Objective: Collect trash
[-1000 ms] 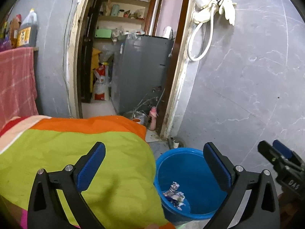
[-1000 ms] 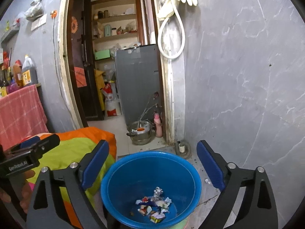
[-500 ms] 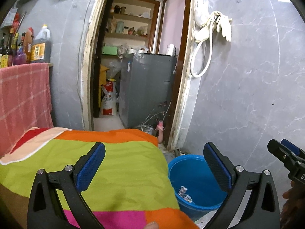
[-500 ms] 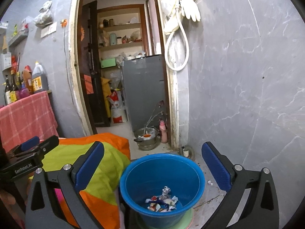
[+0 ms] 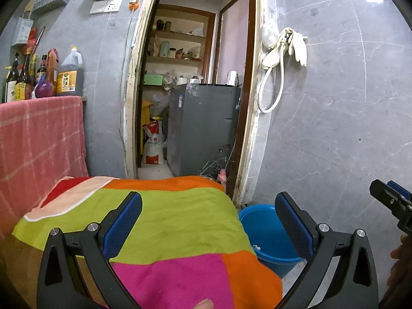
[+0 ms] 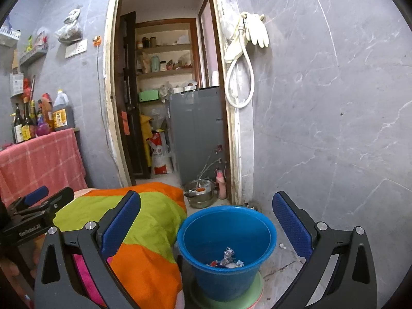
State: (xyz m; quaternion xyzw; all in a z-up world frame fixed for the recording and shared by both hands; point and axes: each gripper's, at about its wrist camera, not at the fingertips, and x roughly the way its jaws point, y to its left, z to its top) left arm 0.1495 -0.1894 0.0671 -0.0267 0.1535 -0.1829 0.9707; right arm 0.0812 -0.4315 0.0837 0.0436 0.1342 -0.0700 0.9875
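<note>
A blue bucket (image 6: pixel 226 234) stands on a green base on the floor, with crumpled scraps of trash (image 6: pixel 226 260) at its bottom. My right gripper (image 6: pixel 206 221) hovers above and short of it, open and empty. In the left wrist view the blue bucket (image 5: pixel 262 234) shows partly behind a table under a colourful cloth (image 5: pixel 170 226). My left gripper (image 5: pixel 208 221) is open and empty over that cloth. The left gripper (image 6: pixel 38 206) also appears at the left edge of the right wrist view, and the right gripper (image 5: pixel 391 200) at the right edge of the left one.
A grey tiled wall (image 6: pixel 334 128) rises to the right. Behind the bucket an open doorway (image 6: pixel 167 103) leads to a grey cabinet and shelves, with a metal pot (image 6: pixel 199 193) and pink bottle (image 6: pixel 222 184) at its foot. Bottles (image 5: pixel 51 77) stand on a pink-clothed shelf at left.
Both grippers have pulled back and risen from the bucket, which now looks smaller and farther. More of the colourful cloth, doorway and bottle shelf has come into view.
</note>
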